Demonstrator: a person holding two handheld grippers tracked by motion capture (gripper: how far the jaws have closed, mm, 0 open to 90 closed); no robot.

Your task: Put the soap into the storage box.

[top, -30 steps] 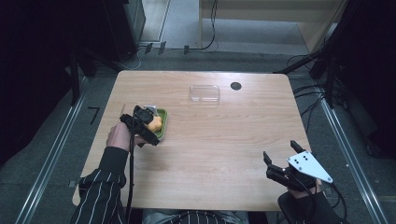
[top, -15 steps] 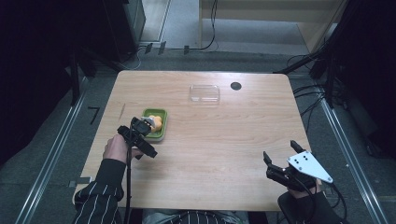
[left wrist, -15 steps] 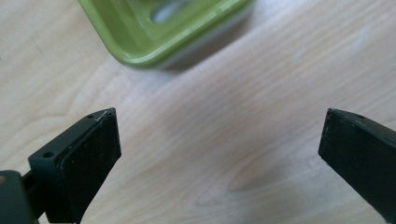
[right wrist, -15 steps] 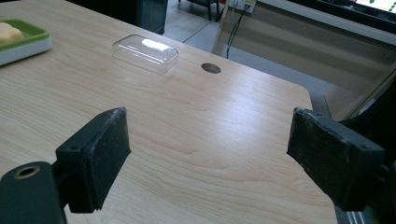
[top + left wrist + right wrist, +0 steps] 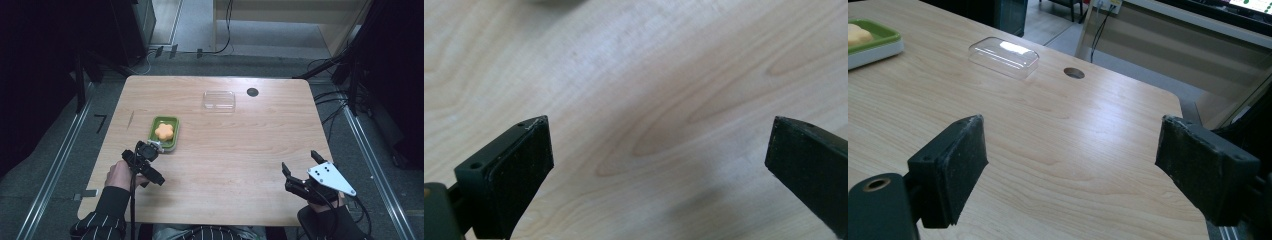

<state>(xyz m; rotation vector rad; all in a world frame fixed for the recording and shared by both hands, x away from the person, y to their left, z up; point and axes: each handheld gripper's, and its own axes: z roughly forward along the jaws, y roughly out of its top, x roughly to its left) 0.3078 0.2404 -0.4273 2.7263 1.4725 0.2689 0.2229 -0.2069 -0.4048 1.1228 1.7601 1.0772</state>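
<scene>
A small green tray [image 5: 173, 139] holds an orange flower-shaped piece [image 5: 164, 131] at the table's left middle. It also sits at the far left of the right gripper view, the tray [image 5: 879, 41] holding the orange piece [image 5: 857, 34]. My left gripper [image 5: 143, 151] is just in front of the tray, apart from it. Its jaws stand wide open over bare wood [image 5: 659, 135]. My right gripper [image 5: 300, 164] rests near the front right edge, open with nothing in it [image 5: 1073, 145].
A clear plastic lid [image 5: 219, 100] lies at the back middle of the table, also seen in the right gripper view [image 5: 1004, 56]. A round cable hole [image 5: 252, 92] is just right of it. Cables and dark furniture surround the table [image 5: 240, 145].
My left gripper has drawn back from the green tray toward the table's front left. The tray and orange piece stay put. The right gripper has not moved.
</scene>
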